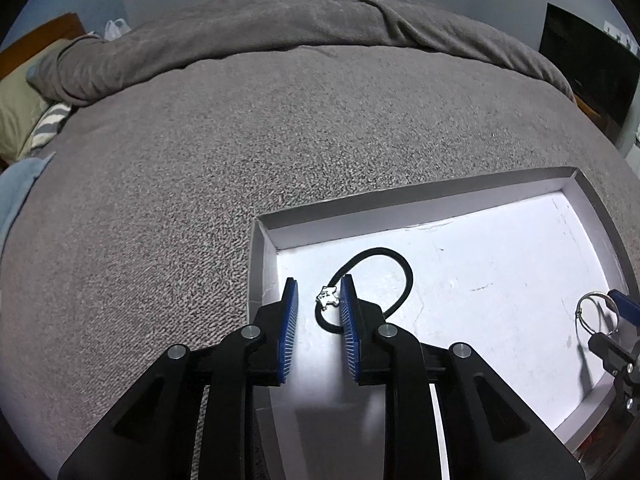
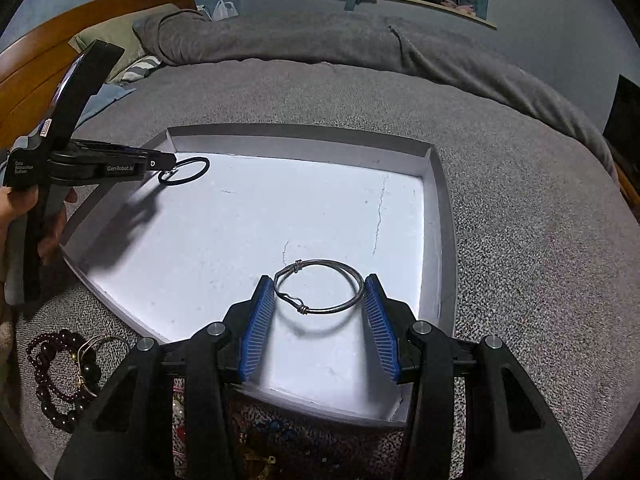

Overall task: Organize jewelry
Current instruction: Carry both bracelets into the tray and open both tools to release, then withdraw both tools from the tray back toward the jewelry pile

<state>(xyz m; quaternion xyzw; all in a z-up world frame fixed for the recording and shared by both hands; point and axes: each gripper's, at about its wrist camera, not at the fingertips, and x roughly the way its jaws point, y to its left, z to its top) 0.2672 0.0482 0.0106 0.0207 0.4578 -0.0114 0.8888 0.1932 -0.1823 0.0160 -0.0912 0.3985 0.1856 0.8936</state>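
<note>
The black hair tie [image 1: 374, 280] with a small silver star charm [image 1: 328, 297] lies on the floor of the white shallow box [image 1: 440, 208], looped around the right pad of the left tool [image 1: 319, 308]; the charm sits in the gap between the 2 pads, touching neither clearly, and the jaws stand apart, not pressing on it. In the right wrist view, the silver wire bangle [image 2: 320, 287] is gripped between the blue pads of the right tool [image 2: 320, 300], hanging just above the box floor over its own shadow. Left of and below that tool, dark beaded bracelets [image 2: 56, 376] lie on the grey blanket [image 2: 520, 264] of the bed, outside the box.
</note>
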